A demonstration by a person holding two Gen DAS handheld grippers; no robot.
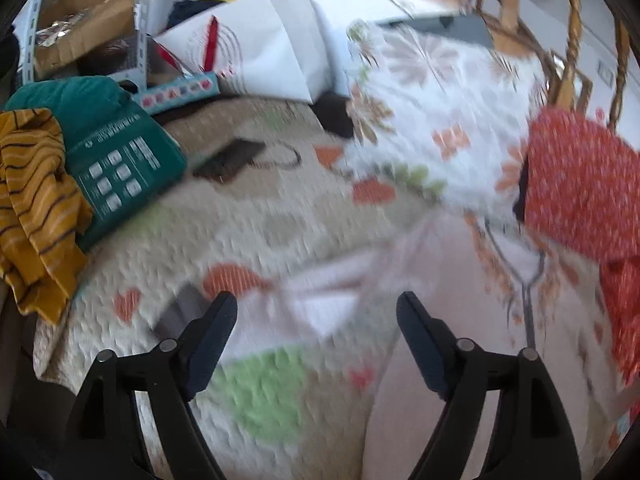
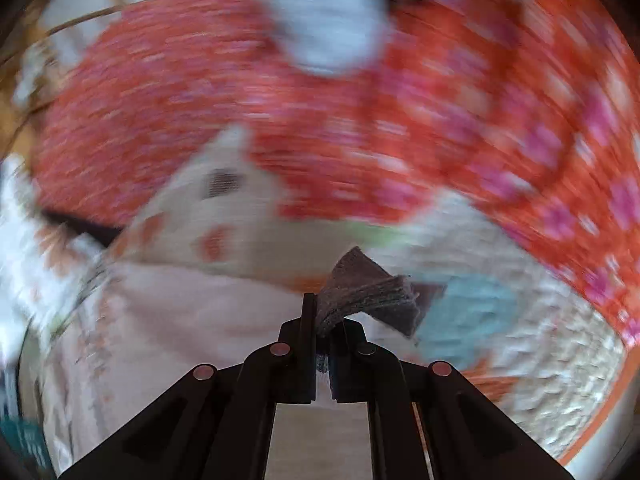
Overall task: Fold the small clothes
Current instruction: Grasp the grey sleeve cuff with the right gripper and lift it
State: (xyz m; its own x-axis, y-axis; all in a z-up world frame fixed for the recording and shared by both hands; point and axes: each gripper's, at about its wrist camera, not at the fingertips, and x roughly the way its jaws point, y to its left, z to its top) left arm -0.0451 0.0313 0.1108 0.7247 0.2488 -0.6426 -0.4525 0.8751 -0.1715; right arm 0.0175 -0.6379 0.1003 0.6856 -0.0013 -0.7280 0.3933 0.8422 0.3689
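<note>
My left gripper (image 1: 316, 312) is open and empty, just above a pale pink garment (image 1: 440, 320) that lies spread on the patterned quilt (image 1: 260, 216). My right gripper (image 2: 322, 320) is shut on a small grey knitted cloth (image 2: 368, 292), bunched in folds between the jaws, held above the same pale pink garment (image 2: 180, 312). Both views are blurred by motion. A grey patch (image 1: 180, 308) shows beside the left finger; I cannot tell what it is.
A red floral cloth (image 1: 576, 188) lies at the right and fills the right wrist view (image 2: 360, 120). A mustard striped garment (image 1: 36, 208) and a green box (image 1: 116, 160) sit at the left. A floral pillow (image 1: 432, 108), white bags and wicker furniture stand behind.
</note>
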